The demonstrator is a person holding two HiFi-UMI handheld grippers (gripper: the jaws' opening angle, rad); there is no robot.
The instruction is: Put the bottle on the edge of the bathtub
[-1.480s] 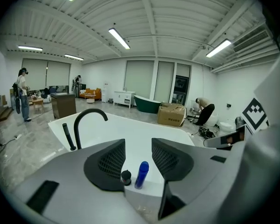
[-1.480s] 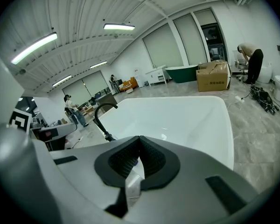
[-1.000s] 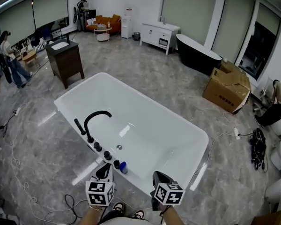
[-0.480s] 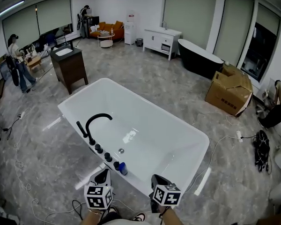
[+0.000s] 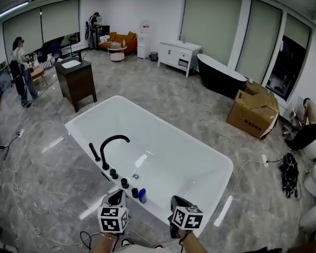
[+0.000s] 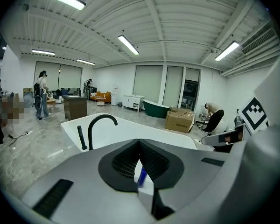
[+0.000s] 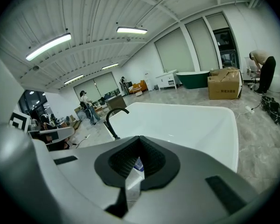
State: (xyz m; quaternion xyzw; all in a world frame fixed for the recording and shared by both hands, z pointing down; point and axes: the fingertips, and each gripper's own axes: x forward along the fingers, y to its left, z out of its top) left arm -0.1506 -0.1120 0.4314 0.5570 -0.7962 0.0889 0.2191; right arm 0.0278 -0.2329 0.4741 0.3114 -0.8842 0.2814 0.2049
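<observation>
On the near long rim of the white rectangular bathtub (image 5: 76, 130), a small blue bottle (image 5: 142, 195) is standing upright, just beside the last of a row of round black knobs (image 5: 124, 182). Further along that same rim a tall black arched faucet (image 5: 115, 137) is rising, with a slim black hand-shower rod (image 5: 94, 152) standing next to it.

Just short of the tub's near corner, the left gripper (image 5: 117, 195) is hovering close to the bottle without touching it. Its dark ribbed pads are pressing together at the tips and are gripping nothing; the bottle is only showing through the narrow slit below them, out on the rim beyond. The right gripper (image 5: 178, 202) is hanging beside it, a little further along the tub's near end and also off the rim. Its jaws are likewise meeting at the tips with nothing held, and the bottle is again peeping through the gap from behind.

Beyond the tub's far left corner a dark wooden vanity cabinet (image 5: 76, 80) is standing on the grey marble floor (image 5: 163, 94). Well past the tub's far side a black oval bathtub (image 5: 221, 78) and a brown cardboard box (image 5: 253, 114) are sitting. Off to the tub's far left a person (image 5: 18, 70) is standing.
</observation>
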